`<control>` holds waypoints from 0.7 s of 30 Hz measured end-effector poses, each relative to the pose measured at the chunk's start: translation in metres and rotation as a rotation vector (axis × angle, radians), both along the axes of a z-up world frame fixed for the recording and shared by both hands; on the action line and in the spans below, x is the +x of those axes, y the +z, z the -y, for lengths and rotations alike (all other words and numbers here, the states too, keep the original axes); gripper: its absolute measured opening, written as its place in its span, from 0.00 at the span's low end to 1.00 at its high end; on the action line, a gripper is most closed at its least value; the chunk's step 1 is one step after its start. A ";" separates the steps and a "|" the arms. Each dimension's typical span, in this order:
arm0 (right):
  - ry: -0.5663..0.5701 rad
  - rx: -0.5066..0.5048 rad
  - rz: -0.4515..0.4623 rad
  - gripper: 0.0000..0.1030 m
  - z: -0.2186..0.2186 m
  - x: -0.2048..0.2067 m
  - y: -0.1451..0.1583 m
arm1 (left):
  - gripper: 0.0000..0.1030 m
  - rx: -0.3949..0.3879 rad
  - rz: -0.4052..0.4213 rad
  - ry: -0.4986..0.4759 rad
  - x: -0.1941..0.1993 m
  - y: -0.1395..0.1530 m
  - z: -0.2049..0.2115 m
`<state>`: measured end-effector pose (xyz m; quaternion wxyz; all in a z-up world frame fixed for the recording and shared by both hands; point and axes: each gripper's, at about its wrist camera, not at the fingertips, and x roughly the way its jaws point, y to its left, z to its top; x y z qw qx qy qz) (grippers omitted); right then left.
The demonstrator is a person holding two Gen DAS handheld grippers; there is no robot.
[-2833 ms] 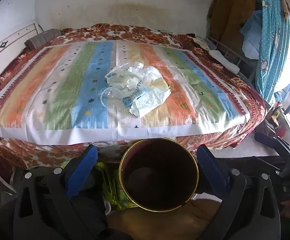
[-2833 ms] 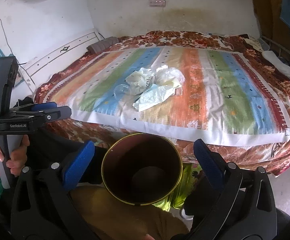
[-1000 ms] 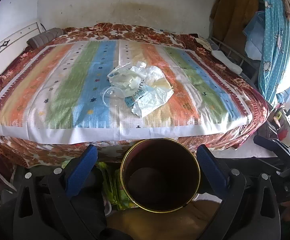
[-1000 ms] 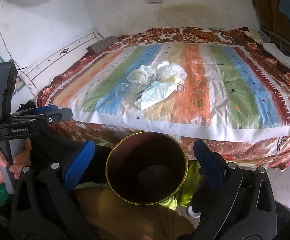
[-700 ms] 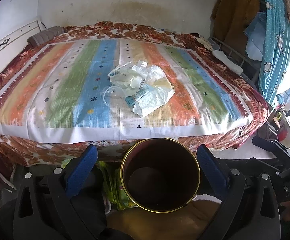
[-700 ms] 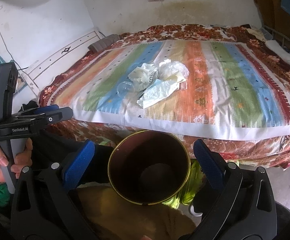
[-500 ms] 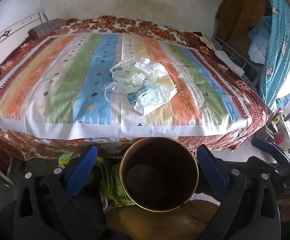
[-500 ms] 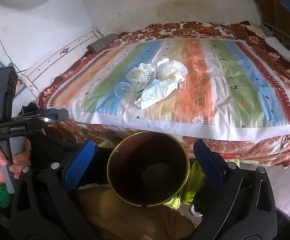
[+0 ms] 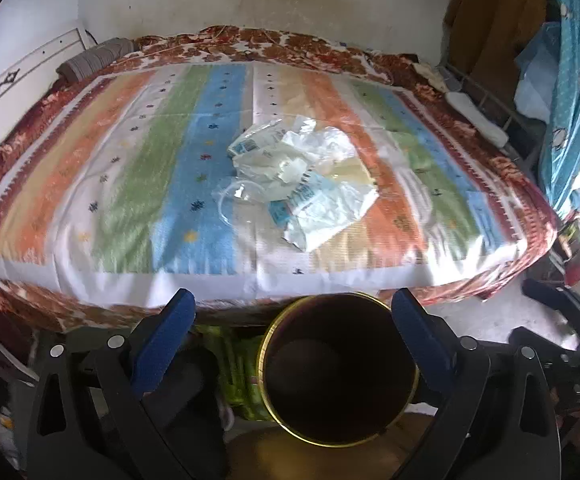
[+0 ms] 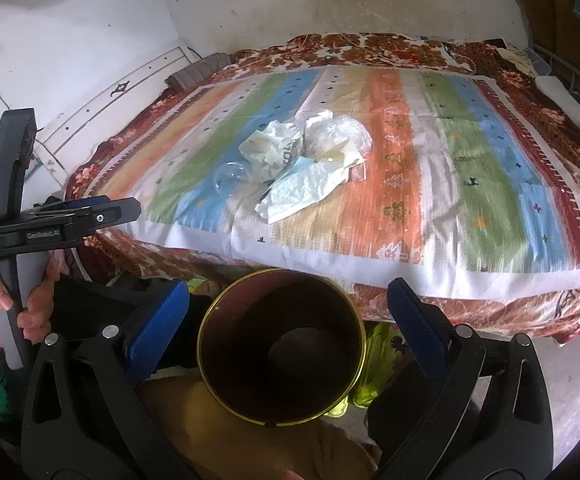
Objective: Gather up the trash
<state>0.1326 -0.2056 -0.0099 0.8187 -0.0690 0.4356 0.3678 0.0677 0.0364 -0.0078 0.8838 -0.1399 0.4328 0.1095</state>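
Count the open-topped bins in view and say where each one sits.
1. A dark round bin with a gold rim stands on the floor just in front of the bed's near edge, between the gripper fingers in both wrist views. None other shows, though the bed could hide one.

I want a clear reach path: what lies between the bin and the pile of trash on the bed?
In both wrist views, only bare striped blanket and the bed's floral edge separate the gold-rimmed bin from the trash pile; nothing stands there.

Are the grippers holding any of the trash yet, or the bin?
Nothing is held. The left gripper and right gripper are both open, above the gold-rimmed round bin. The crumpled plastic wrappers lie untouched on the striped bedspread.
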 end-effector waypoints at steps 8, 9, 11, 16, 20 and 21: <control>-0.048 0.070 -0.118 0.92 -0.005 0.038 -0.005 | 0.94 0.039 -0.061 0.022 0.031 -0.005 -0.026; -0.051 0.076 -0.129 0.92 -0.005 0.040 -0.006 | 0.94 0.028 -0.074 0.030 0.034 -0.007 -0.030; -0.058 0.067 -0.127 0.92 -0.009 0.047 -0.007 | 0.94 -0.030 -0.071 0.035 0.038 -0.009 -0.038; -0.061 0.049 -0.122 0.91 -0.018 0.058 -0.011 | 0.94 -0.060 -0.062 0.050 0.052 -0.009 -0.048; -0.055 0.051 -0.141 0.89 -0.025 0.067 -0.015 | 0.94 -0.078 -0.076 0.069 0.063 -0.013 -0.058; -0.054 0.049 -0.142 0.89 -0.027 0.070 -0.016 | 0.94 -0.069 -0.085 0.076 0.067 -0.014 -0.061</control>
